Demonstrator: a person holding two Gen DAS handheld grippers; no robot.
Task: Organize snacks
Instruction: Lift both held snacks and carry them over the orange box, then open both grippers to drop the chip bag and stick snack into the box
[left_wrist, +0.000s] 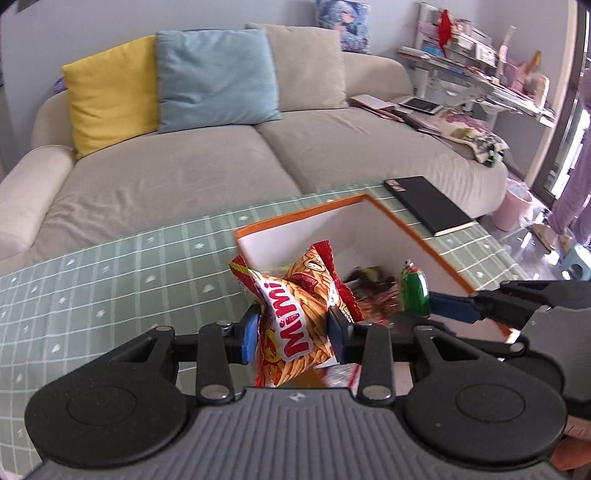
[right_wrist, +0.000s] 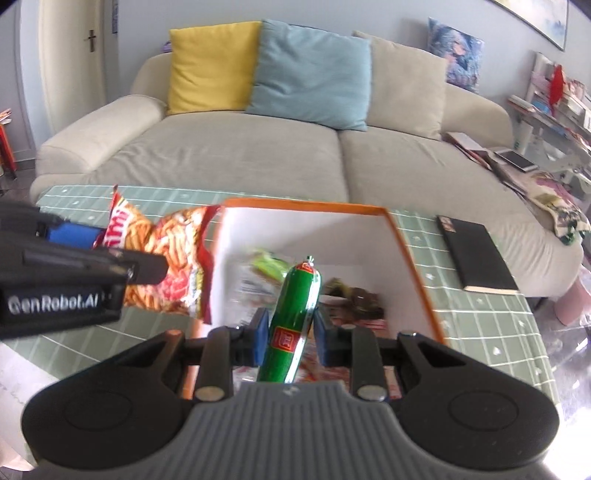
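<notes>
The red-and-orange Mimi snack bag (left_wrist: 295, 317) hangs pinched between the blue pads of the left gripper (left_wrist: 293, 332), over the near rim of the orange-edged box (left_wrist: 410, 229). Beside it, the right gripper (right_wrist: 290, 332) clamps a green sausage stick (right_wrist: 295, 310), upright, above the box's white interior where other snacks lie. The box stands on a green checked tablecloth (left_wrist: 110, 277) before a beige sofa (left_wrist: 184, 162).

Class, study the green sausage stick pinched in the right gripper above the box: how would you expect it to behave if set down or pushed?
The green sausage stick looks round and glossy, so it probably rolls and may slip. Held by the right gripper, it stays straight, suggesting stiffness.
</notes>
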